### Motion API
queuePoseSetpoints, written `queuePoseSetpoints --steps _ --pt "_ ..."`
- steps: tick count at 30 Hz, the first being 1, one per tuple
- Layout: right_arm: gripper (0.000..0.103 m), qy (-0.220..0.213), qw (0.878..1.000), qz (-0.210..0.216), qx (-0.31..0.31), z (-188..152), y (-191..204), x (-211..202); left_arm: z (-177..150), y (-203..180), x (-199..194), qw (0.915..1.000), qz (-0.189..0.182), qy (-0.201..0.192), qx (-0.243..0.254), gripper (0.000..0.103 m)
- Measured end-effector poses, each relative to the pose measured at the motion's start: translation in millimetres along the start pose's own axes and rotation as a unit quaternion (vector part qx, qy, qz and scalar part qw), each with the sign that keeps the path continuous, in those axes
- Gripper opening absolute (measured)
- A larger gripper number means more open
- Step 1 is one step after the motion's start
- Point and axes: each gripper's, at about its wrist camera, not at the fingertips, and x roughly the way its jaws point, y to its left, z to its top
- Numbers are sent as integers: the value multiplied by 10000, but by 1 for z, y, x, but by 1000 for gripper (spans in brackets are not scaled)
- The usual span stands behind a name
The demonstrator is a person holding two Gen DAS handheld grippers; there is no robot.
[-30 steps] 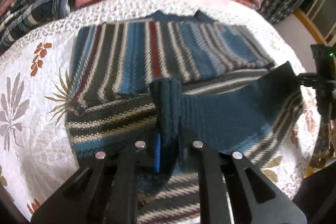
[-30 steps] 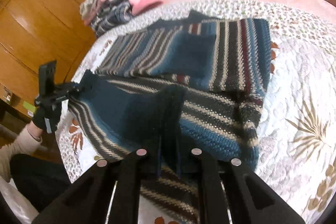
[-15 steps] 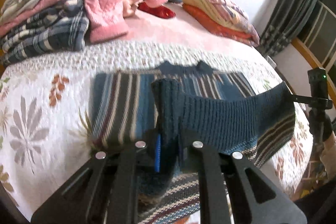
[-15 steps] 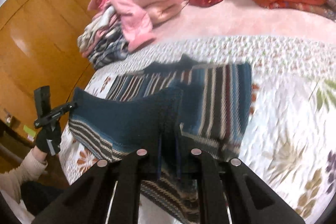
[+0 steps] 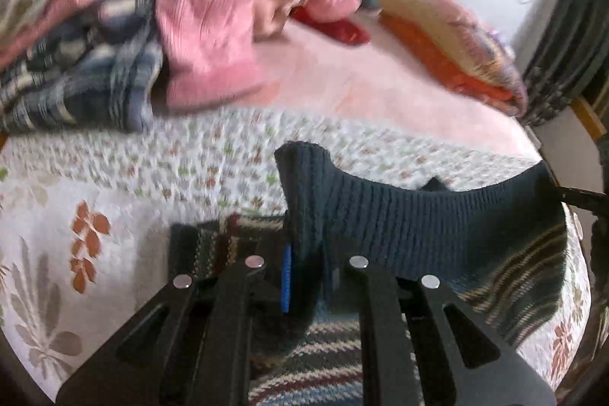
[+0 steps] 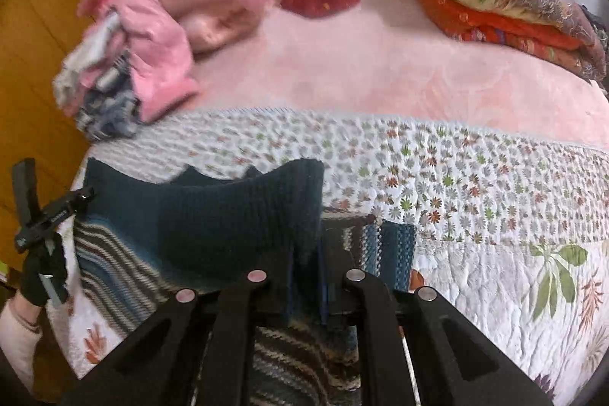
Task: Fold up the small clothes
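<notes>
On the bed (image 6: 380,71), the striped sweater (image 6: 190,246) hangs soft and floppy at 6 o'clock, its ribbed hem stretched between the left gripper (image 5: 304,276) and right gripper (image 6: 304,284), each pinching a hem corner, the sensible hold.

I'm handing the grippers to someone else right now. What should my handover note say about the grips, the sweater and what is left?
Left gripper: jaws shut on one corner of the striped sweater's dark ribbed hem.
Right gripper: jaws shut on the other corner.
Hem is lifted and stretched between them above the floral quilt; the sweater's remainder lies underneath.
Done: hem raised.
Left: probably carry the hem forward, lay it down, release.
</notes>
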Motion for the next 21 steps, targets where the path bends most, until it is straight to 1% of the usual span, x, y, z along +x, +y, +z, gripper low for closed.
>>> queuePoseSetpoints --steps 2,5,8,10,11,12,13,14,15,16,17,18,19,20,21 --pt "10 205 9997 -152 15 -2 -1 26 -6 5 25 9996 116 247 -59 11" --pt "10 387 9986 -355 64 -8 -5 51 -12 7 45 9988 301 383 -53 13" --pt "10 525 9973 -480 185 -14 -12 70 -13 14 55 9980 372 484 -169 21" --pt "11 595 9964 -550 264 -18 -14 77 -13 15 54 9978 376 506 -218 23" --pt "12 608 9959 -596 293 -19 -14 79 -13 15 51 9973 411 544 -266 25" --pt "14 614 9955 -644 333 -20 -13 78 -12 15 48 9967 478 574 -308 30" --pt "16 623 9951 -683 361 -22 -14 76 -12 16 42 9958 600 579 -365 33" --pt "22 619 9946 -757 358 -22 -12 70 -11 15 30 9941 842 518 -435 38" --pt "27 541 9934 -972 293 -23 -9 60 -10 13 20 9938 929 415 -441 39" --pt "29 468 9919 -1153 244 -23 -7 50 -9 10 5 9942 947 260 -433 40" --pt "29 384 9914 -1233 224 -25 -4 39 -9 5 -14 9948 934 64 -408 44" --pt "29 270 9922 -1196 204 -27 -1 27 -11 -1 -27 9955 871 -40 -373 46" --pt "29 105 9944 -1037 154 -32 5 8 -13 -8 -40 9970 690 -116 -323 47" --pt "29 59 9961 -866 129 -38 10 -1 -17 -17 -51 9984 484 -116 -259 50" --pt "29 102 9978 -649 132 -47 13 -7 -22 -26 -57 9991 368 -53 -188 51"
